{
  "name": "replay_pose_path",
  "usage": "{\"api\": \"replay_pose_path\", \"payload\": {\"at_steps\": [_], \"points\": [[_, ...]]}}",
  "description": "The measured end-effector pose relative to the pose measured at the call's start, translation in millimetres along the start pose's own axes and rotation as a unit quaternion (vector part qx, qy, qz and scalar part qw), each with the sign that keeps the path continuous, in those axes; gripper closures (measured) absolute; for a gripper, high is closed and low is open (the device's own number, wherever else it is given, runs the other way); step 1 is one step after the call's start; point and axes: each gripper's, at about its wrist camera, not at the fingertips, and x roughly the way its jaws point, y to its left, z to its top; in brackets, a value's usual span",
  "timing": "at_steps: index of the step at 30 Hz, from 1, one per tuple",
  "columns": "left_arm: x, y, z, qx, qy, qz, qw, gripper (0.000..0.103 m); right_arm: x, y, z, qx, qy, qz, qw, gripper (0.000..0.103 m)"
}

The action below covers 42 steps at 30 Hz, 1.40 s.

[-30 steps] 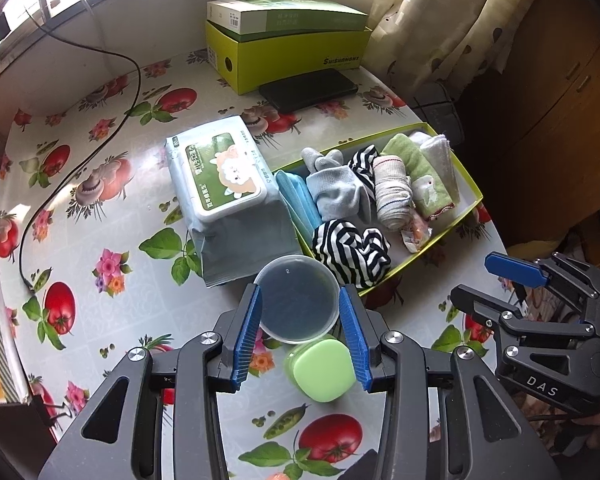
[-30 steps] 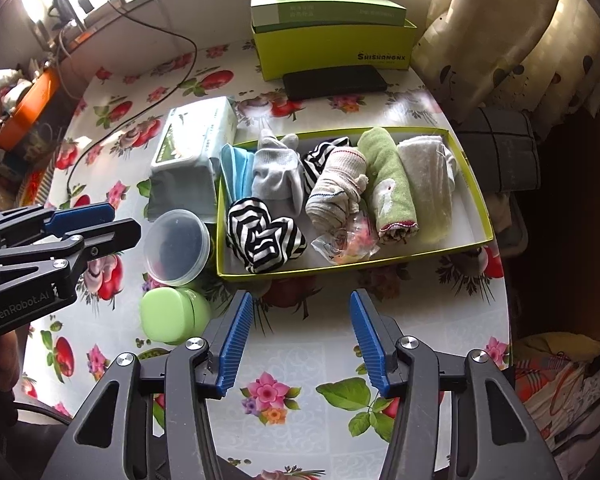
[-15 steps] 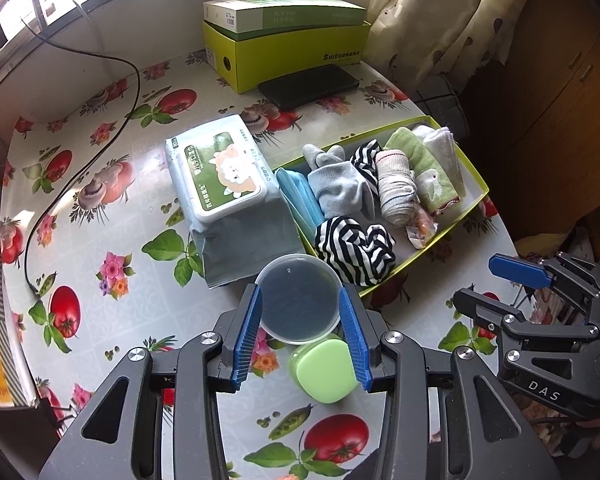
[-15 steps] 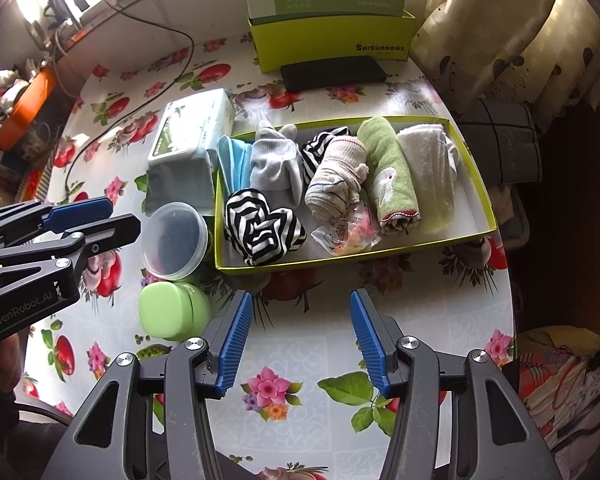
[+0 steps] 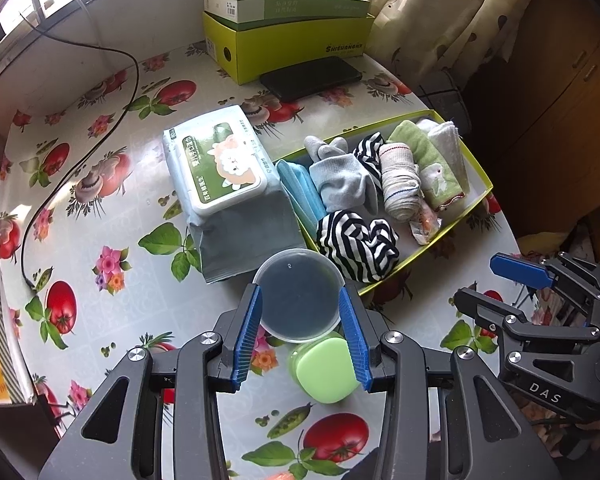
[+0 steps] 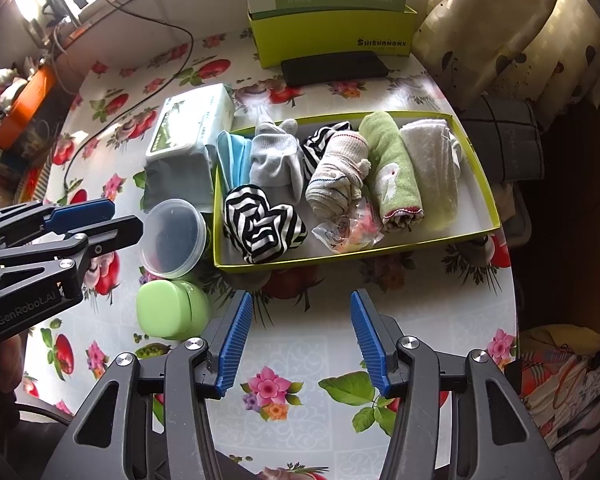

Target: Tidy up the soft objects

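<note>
A shallow green-rimmed box (image 6: 485, 178) (image 5: 483, 178) on the table holds soft things: a striped black-and-white cloth (image 6: 262, 226) (image 5: 356, 242), grey socks (image 6: 276, 160) (image 5: 340, 180), a blue cloth (image 6: 230, 156), a beige rolled sock (image 6: 336, 174), a green towel (image 6: 392, 168), a white towel (image 6: 432, 164) and a small plastic packet (image 6: 346, 230). My left gripper (image 5: 300, 308) is open and empty, above a clear round tub (image 5: 298, 294). My right gripper (image 6: 300, 320) is open and empty, in front of the box.
A wet-wipes pack (image 5: 220, 164) lies left of the box. A green case (image 5: 326, 370) lies by the tub. A yellow-green carton (image 5: 292, 42), a flat black item (image 5: 312, 78) and a black cable (image 5: 80, 152) are at the back. The table's edge runs on the right.
Both grippers have drawn back and up slightly; the table things look a little farther away. Both stay open and empty.
</note>
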Motion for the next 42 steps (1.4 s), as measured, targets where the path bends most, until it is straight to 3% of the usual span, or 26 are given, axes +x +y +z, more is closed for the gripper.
{"api": "replay_pose_path", "payload": {"at_steps": [42], "points": [[1.3,-1.5,0.5,0.002,0.000,0.002,1.0000,0.062,4.2,-0.7,-1.8,0.001,0.004,0.001,1.000,0.052]]}}
